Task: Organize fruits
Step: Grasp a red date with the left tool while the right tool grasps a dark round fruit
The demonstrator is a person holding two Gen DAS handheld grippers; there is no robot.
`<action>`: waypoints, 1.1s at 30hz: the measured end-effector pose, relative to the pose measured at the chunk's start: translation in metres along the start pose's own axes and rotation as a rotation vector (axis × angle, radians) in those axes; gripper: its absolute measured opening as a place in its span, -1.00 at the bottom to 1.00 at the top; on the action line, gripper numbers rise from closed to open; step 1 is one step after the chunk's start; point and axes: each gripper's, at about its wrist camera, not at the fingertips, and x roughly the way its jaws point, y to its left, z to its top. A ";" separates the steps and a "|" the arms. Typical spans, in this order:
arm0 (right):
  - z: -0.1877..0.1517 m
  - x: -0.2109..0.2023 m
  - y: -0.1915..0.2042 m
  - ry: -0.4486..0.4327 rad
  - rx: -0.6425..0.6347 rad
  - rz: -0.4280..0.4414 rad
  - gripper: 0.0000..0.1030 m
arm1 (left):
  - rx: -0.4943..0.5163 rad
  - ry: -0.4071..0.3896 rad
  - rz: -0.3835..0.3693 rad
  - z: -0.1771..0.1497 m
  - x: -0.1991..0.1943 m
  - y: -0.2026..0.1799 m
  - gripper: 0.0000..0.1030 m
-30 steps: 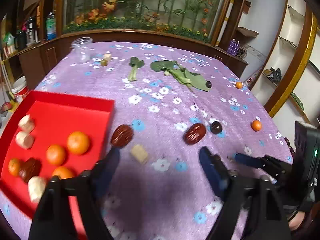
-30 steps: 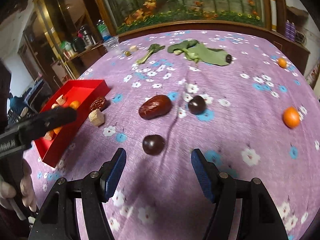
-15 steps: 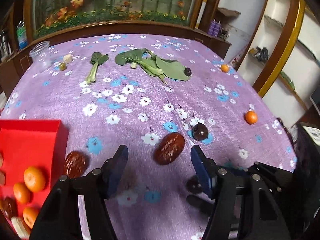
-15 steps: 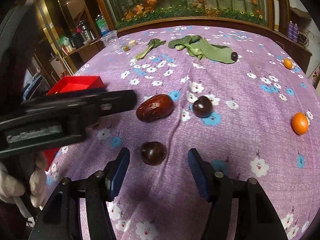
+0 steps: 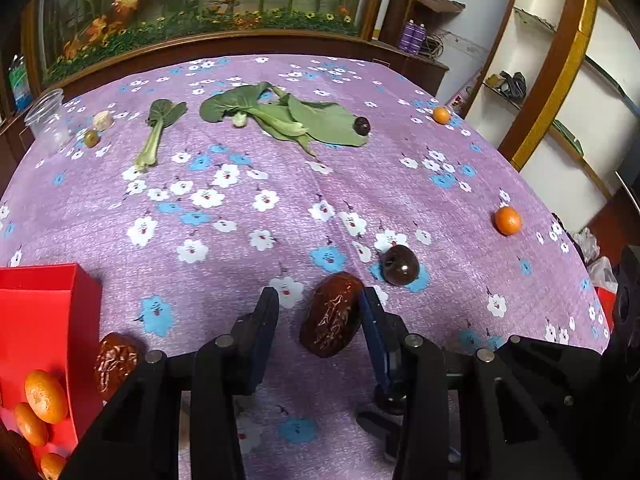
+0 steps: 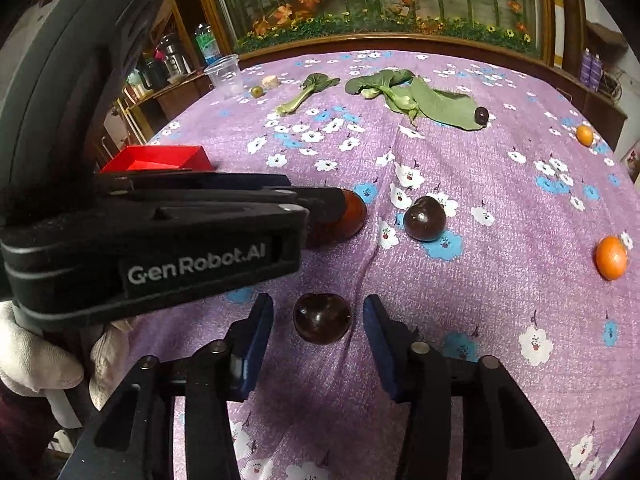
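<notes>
Red plastic tray [image 5: 44, 312] sits at the left edge of the bench [image 5: 280, 184], which is covered by a purple cloth printed with white and blue flowers. In the left wrist view the tray holds several small orange mandarins [image 5: 45, 395]; the rest of its contents lie outside the frame. A wrinkled brown date [image 5: 116, 362] lies on the cloth just beside the tray's near wall. A clear plastic cup [image 5: 47, 120] stands upright at the far left of the bench; whether it holds anything cannot be told.

The left gripper [image 5: 318, 324] brackets a large wrinkled red-brown date [image 5: 331, 314]. Its jaws have just been closing. The right-hand pad appears to touch the date's flank, while a gap shows between the fruit and the left-hand pad, so no clamp is made. A dark glossy plum [image 5: 400, 266] lies near, beyond and to the right.

The right gripper [image 6: 318, 328] brackets a second dark round plum [image 6: 322, 318] resting on the cloth. Its jaws have likewise just been closing, and a gap shows on both sides, so the fruit is not gripped. In this view the left gripper's black body crosses from the left, held by a white-gloved hand [image 6: 36, 360].

Two loose orange mandarins [image 5: 508, 220] lie well apart near the right edge of the bench. Green leafy vegetables [image 5: 288, 118] lie at the far side, with a small dark fruit [image 5: 363, 125] on one leaf.
</notes>
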 end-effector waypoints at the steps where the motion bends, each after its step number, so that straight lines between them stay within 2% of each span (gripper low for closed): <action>1: 0.000 0.000 0.000 0.000 -0.005 -0.005 -0.23 | 0.006 0.002 -0.003 -0.001 0.001 -0.002 -0.22; 2: -0.001 -0.001 0.001 0.001 -0.008 -0.009 -0.39 | 0.012 0.007 -0.007 -0.001 0.003 -0.004 -0.22; 3: -0.002 -0.002 0.000 -0.001 -0.006 -0.004 -0.41 | 0.017 0.012 -0.009 -0.003 0.005 -0.006 -0.22; 10: -0.007 -0.011 -0.012 -0.010 0.046 0.031 -0.43 | 0.049 0.016 0.034 -0.011 0.017 -0.019 -0.25; 12: -0.007 -0.012 -0.014 -0.010 0.058 0.039 -0.43 | 0.036 0.016 0.035 -0.010 0.017 -0.018 -0.42; 20: -0.007 -0.014 -0.017 -0.011 0.077 0.050 -0.43 | -0.006 0.006 0.039 -0.014 0.011 -0.012 -0.42; 27: -0.014 -0.022 -0.018 -0.024 0.106 0.063 -0.44 | -0.046 -0.034 0.026 -0.022 -0.016 -0.015 -0.42; 33: -0.021 -0.036 -0.023 -0.053 0.158 0.091 -0.44 | -0.106 -0.116 0.050 -0.038 -0.052 -0.017 -0.42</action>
